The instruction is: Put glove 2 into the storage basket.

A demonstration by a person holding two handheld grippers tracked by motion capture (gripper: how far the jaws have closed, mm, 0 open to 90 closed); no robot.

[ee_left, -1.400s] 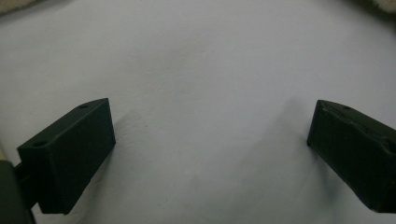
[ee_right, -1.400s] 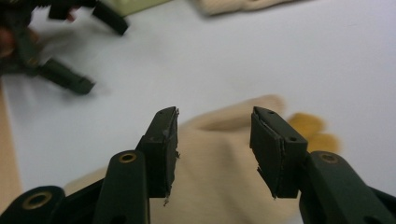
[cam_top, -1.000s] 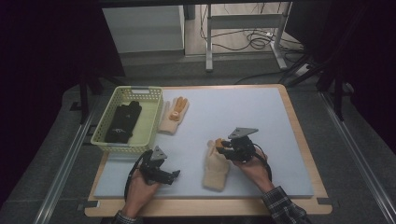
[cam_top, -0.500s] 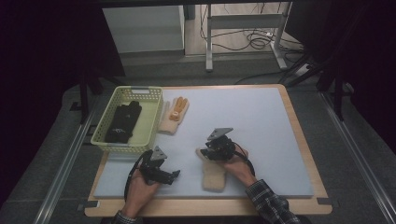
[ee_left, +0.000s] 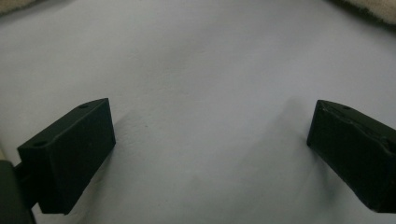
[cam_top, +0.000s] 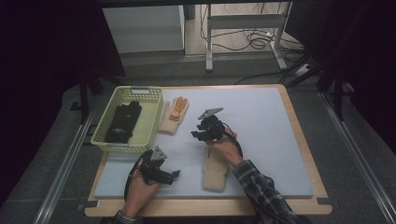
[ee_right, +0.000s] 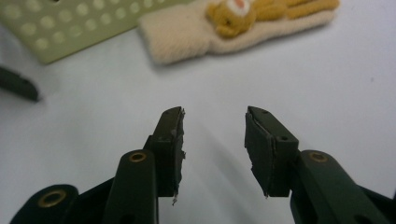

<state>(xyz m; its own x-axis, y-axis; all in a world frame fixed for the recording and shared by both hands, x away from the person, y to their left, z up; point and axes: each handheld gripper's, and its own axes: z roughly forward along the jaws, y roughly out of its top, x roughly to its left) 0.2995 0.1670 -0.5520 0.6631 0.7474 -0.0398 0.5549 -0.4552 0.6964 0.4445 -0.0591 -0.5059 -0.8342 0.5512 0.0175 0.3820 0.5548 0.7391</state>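
Right gripper [cam_top: 198,136] hovers over the middle of the pale blue surface [cam_top: 261,116], its jaws partly apart and just now opening wider, with nothing between them. Ahead of it, in the right gripper view, lies a cream mitten with an orange bear figure [ee_right: 243,21], flat on the surface just beside the green perforated basket [ee_right: 70,28]. From above, a second cream mitten [cam_top: 215,170] lies near the front edge, behind this gripper and partly under the person's right forearm. Left gripper [cam_top: 173,174] rests low near the front left, jaws wide apart and empty over bare surface. Inside the basket lies a black glove [cam_top: 122,122].
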